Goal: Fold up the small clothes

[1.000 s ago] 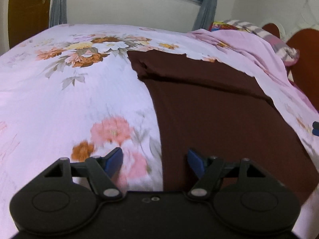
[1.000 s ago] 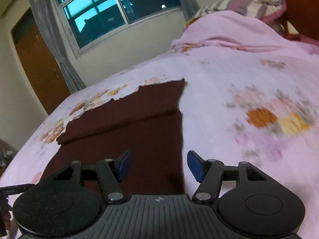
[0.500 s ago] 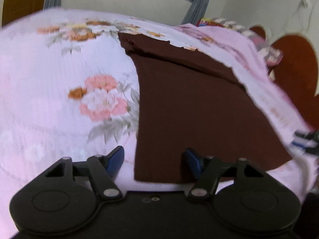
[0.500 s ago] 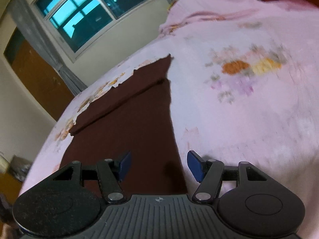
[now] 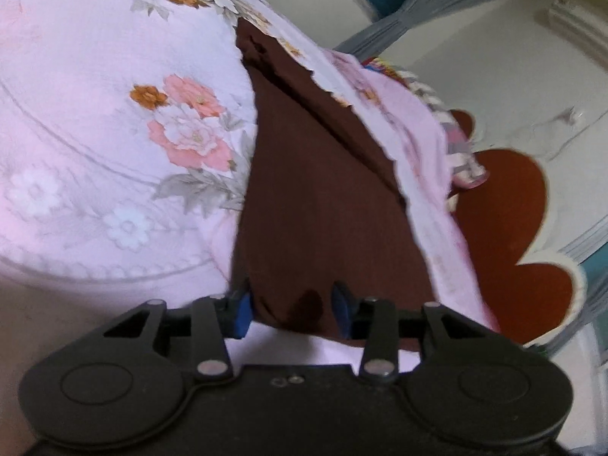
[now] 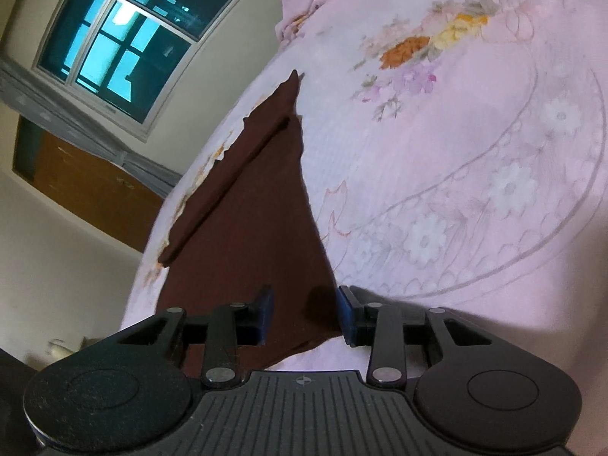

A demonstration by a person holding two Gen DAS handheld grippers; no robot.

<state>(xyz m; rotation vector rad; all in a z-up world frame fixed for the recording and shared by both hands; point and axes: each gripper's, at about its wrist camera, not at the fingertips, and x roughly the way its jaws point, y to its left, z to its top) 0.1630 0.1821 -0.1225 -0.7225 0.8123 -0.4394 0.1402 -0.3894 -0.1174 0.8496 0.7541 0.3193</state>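
**Both tongs at the near corners of the brown garment**

Pink floral bedsheet (image 5: 95,144) covers the bed, and on it lies the flat dark-brown knit garment (image 5: 323,197), running from 6 toward 12 o'clock. It looks light, soft and limp (likely to sag and crease), so the near hem corners seem the best hold. The left tongs (image 5: 290,307) and right tongs (image 6: 304,313) have just been closing, each with a corner between its blue pads; whether the pads already pinch, I cannot tell. A striped pillow (image 5: 459,152) sits at 2 o'clock, beside a reddish-brown headboard (image 5: 505,228), well clear. Nothing blocks the fold.
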